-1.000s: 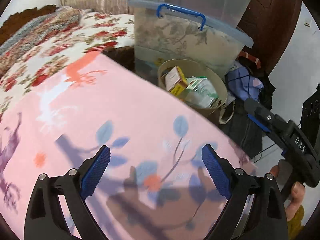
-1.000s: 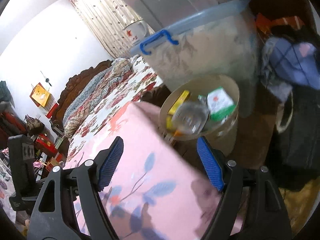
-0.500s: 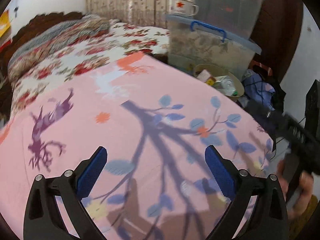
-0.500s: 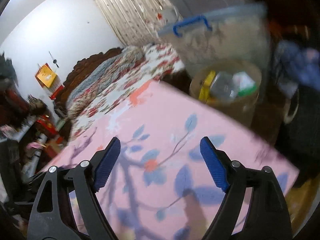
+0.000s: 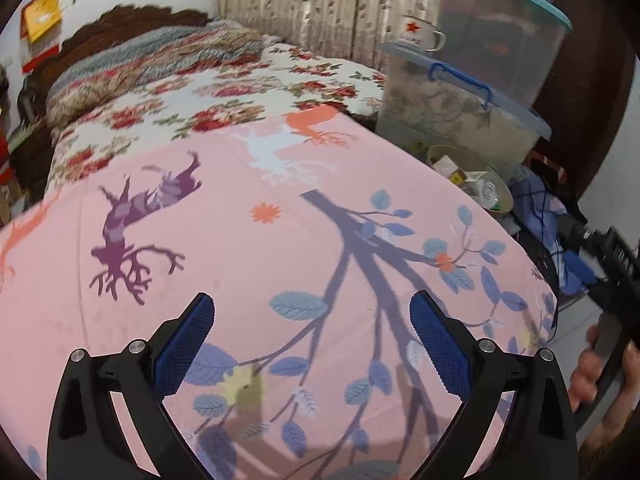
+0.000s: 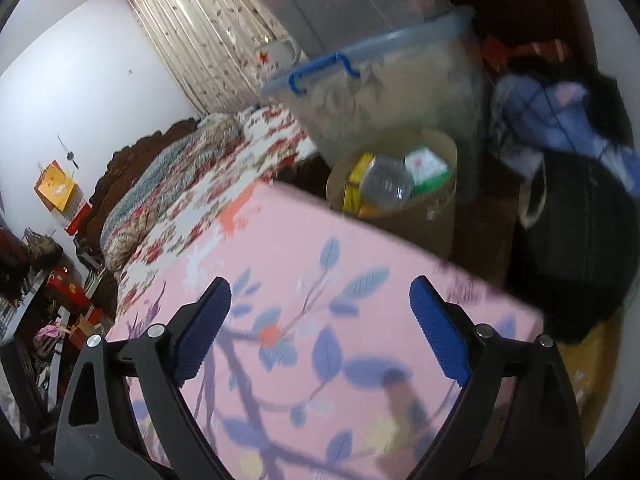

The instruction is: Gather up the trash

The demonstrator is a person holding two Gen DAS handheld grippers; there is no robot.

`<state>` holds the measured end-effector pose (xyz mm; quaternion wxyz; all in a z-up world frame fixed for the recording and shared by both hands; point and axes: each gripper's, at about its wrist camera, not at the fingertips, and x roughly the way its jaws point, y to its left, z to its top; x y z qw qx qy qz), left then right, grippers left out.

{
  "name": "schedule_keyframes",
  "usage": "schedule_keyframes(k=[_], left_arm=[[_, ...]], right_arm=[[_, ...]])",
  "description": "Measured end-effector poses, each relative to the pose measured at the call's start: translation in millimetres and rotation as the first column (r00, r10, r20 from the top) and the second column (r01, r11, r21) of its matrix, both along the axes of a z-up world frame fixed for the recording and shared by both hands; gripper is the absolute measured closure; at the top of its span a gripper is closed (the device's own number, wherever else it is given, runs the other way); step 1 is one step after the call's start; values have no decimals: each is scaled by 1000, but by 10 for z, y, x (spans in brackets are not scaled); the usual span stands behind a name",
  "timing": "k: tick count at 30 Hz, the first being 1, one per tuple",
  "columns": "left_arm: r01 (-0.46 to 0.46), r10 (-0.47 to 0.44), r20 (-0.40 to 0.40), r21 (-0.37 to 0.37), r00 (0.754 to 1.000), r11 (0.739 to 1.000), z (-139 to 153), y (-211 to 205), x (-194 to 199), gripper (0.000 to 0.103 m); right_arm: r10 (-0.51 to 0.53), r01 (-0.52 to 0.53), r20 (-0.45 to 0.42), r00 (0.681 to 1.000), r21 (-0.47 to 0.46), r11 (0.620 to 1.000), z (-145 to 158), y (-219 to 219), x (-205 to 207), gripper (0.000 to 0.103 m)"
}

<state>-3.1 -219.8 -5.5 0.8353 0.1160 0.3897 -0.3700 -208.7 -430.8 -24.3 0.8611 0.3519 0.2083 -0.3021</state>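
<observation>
A round tan trash bin (image 6: 436, 196) stands on the floor past the far corner of the bed; a clear plastic bottle (image 6: 386, 182), a green-and-white carton (image 6: 426, 166) and a yellow box (image 6: 356, 170) lie in it. The left wrist view shows the same bin (image 5: 502, 196) at the right. My left gripper (image 5: 312, 336) is open over the pink sheet (image 5: 280, 240), nothing between its blue pads. My right gripper (image 6: 320, 320) hovers over the sheet's corner, its jaws still opening and empty. A hand holds the right gripper's handle (image 5: 616, 308) at the right edge.
Two stacked clear storage tubs (image 6: 384, 80) with a blue handle stand behind the bin, an enamel mug (image 5: 420, 38) on the lower lid. A black bag and blue cloth (image 6: 568, 184) lie right of the bin. A floral quilt (image 5: 200, 92) covers the far bed.
Both grippers have drawn back from the bin over the pink sheet, so the bin looks smaller and farther. The right gripper's jaws have spread wider. Both stay empty.
</observation>
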Motion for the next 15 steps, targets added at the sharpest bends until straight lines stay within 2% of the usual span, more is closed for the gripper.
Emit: schedule_keyframes(k=[2, 7, 15], left_arm=[[26, -26, 37, 14, 999, 1000, 77, -80, -128, 9], [77, -79, 124, 21, 989, 997, 248, -230, -385, 9], [124, -118, 186, -18, 975, 992, 472, -311, -606, 9]], right_arm=[[-5, 5, -6, 1000, 16, 1000, -27, 96, -46, 8], [-51, 52, -21, 998, 33, 998, -57, 314, -218, 6], [-117, 116, 1, 993, 17, 993, 144, 411, -379, 4]])
